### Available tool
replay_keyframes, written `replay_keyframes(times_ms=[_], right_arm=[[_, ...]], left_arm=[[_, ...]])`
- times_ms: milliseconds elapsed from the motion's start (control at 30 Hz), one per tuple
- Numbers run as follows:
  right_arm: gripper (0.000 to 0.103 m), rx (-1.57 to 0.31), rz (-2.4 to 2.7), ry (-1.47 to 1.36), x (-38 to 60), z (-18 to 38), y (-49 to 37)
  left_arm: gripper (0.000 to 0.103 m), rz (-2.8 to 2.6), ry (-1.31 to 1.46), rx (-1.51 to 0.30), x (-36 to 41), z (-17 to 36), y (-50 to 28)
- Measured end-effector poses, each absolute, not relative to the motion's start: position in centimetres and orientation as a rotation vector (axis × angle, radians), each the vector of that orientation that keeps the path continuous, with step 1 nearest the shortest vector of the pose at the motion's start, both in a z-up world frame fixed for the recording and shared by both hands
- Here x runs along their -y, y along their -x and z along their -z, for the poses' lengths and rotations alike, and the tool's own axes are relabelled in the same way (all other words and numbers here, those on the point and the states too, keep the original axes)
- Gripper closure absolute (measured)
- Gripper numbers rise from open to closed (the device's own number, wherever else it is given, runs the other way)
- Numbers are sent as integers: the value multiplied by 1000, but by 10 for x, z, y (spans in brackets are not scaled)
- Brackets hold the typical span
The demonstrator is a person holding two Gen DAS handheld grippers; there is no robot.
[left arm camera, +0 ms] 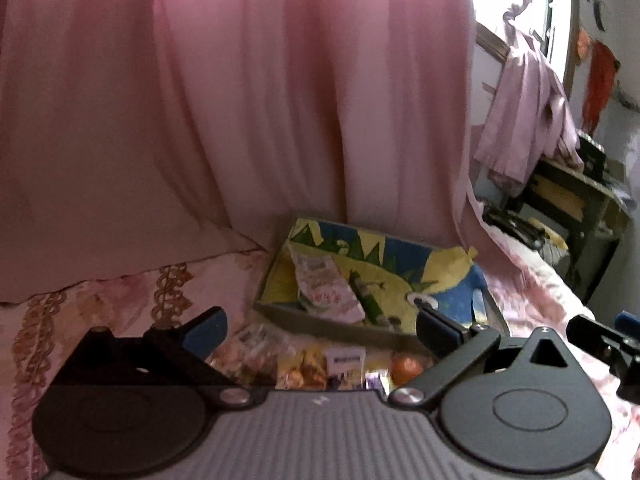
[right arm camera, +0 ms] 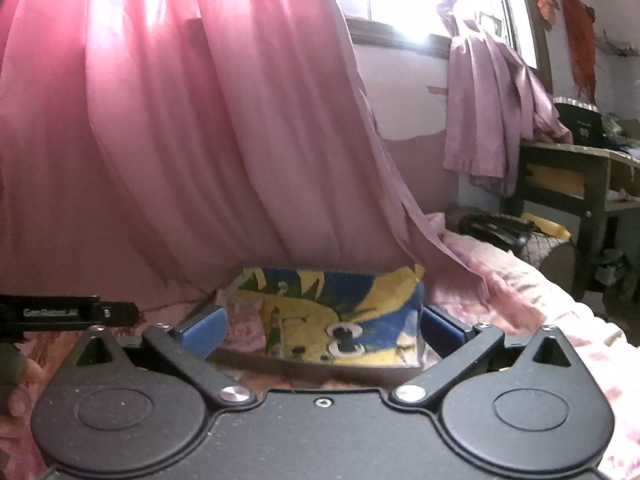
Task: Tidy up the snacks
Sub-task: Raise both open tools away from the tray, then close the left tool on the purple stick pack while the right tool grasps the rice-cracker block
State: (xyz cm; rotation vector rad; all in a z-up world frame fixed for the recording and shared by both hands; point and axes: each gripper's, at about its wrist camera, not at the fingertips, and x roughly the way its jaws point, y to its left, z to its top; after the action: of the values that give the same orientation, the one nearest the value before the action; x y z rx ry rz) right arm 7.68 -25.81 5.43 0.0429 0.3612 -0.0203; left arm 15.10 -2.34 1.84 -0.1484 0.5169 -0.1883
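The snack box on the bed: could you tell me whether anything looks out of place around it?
Yes. Only a white-pink packet lies inside the box; several snack packets and an orange round item sit loose on the bedspread in front.

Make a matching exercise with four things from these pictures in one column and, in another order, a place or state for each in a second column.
Things:
1. white packet
2. orange ball
3. left gripper
4. curtain

Places or states:
A. hangs behind the box
B. lies inside the box
C. open, holding nothing
D. on the bed in front of the box, between the fingers

Pairs: 1-B, 2-D, 3-C, 4-A
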Motion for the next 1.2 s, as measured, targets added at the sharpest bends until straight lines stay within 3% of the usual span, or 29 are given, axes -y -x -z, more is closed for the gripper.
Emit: replay_keyframes(times_ms=[533, 1200], right_arm=[[1, -553, 46, -104, 259, -34, -30], [1, -898, -26, -165, 257, 2, -60]], left_arm=[[0, 162, 72, -700, 22, 9, -90], [0, 134, 15, -900, 25, 31, -99]])
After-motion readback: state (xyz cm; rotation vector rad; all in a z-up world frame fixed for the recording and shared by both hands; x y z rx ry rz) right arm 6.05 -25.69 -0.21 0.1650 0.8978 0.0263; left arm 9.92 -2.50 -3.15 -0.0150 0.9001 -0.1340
